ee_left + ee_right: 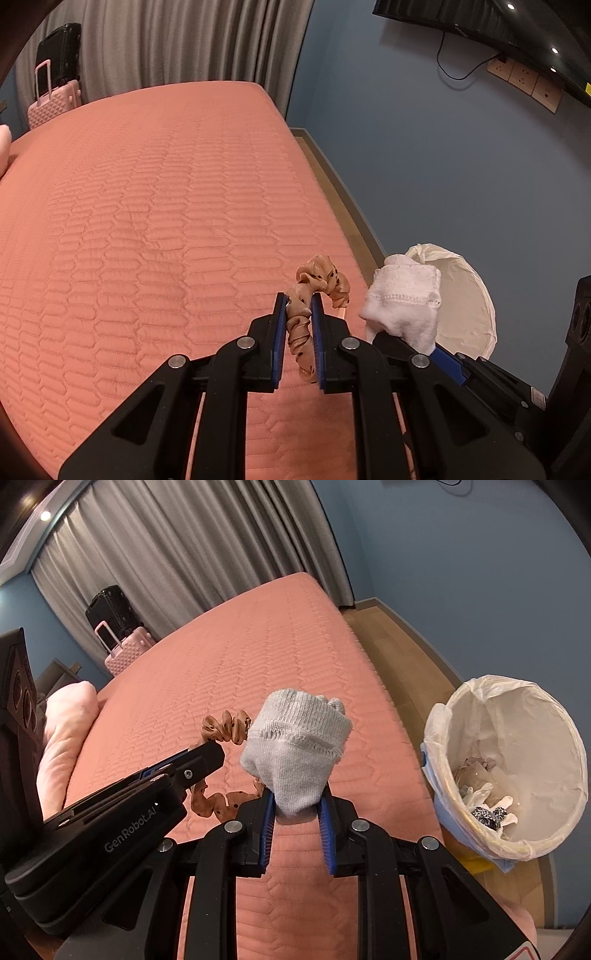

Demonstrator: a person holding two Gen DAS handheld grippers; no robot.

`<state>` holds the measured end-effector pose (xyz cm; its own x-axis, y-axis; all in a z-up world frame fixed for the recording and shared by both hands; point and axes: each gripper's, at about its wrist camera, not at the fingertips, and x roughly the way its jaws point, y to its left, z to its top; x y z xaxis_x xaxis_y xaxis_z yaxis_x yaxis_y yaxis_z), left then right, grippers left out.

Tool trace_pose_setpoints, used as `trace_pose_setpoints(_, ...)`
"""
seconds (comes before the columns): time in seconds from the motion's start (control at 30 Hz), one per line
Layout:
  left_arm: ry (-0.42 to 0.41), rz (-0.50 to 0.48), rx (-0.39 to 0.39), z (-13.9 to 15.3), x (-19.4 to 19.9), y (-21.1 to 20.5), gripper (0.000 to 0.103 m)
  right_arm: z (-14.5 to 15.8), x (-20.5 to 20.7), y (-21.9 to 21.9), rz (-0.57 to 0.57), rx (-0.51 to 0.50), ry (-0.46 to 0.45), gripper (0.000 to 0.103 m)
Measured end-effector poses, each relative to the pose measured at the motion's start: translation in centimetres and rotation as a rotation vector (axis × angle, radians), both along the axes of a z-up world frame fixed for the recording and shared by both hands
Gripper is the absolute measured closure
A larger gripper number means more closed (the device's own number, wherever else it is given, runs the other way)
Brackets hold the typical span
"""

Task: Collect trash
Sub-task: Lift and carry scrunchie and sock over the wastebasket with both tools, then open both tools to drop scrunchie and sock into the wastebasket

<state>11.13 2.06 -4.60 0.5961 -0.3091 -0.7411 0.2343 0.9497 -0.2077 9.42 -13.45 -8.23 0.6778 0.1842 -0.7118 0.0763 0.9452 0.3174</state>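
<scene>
my right gripper [297, 808] is pinching a rolled white sock [295, 753], pads pressed into its lower end, the bulk of the roll standing up past the fingertips. grip looks shallow: only the bottom of the bundle sits between the blue pads, so i judge a quick swing could shake it loose.

my left gripper [299, 317] is closed on a tan spotted scrunchie [314, 291]; the fabric loop runs down between the pads and curls out ahead and to the right. it is soft and springy, likely to snag on a pad when let go.

both loads hang above the salmon quilted bed [258, 657], near its right edge. the two grippers sit just beside each other, the left one crossing in from my right gripper's left, scrunchie almost touching the sock.

the lined trash bin [476, 694] stands on the floor to the right of and below my right gripper, past the bed edge, with some rubbish already at the bottom. from the left wrist it is ahead-right, partly hidden behind the sock.

how to do it well, as i see it: carry the right one over first, keeping the sock upright, get fully over the bin mouth, then spread the jaws. follow with the left, open wide, and give the scrunchie a moment to fall free. keep the two grippers from bumping on the way.
</scene>
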Motion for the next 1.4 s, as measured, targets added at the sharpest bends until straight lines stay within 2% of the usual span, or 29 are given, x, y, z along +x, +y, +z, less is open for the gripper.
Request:
trace_pose_setpoints(0.73, -0.039, -0.210, 0.046, 1.8, -1.8, -13.1, 0.090, 1.0, -5.2, -12.5, -0.217, 0.035, -0.038, 0.083)
trace_pose_setpoints(1.1, -0.031, -0.275, 0.054, 1.6, -1.4, -17.0, 0.088, 0.2, -5.9, -16.7, -0.297, 0.031, -0.036, 0.082)
trace_pose_setpoints(1.27, -0.027, -0.285, 0.049, 1.6, -1.2, -17.7, 0.085, 0.1, -5.5, -17.5, -0.313, 0.019, -0.038, 0.078)
trace_pose_setpoints(1.4, -0.031, -0.262, 0.046, 1.8, -0.7, -17.5, 0.067, 0.2, -5.6, -17.7, -0.341, 0.025, -0.046, 0.077)
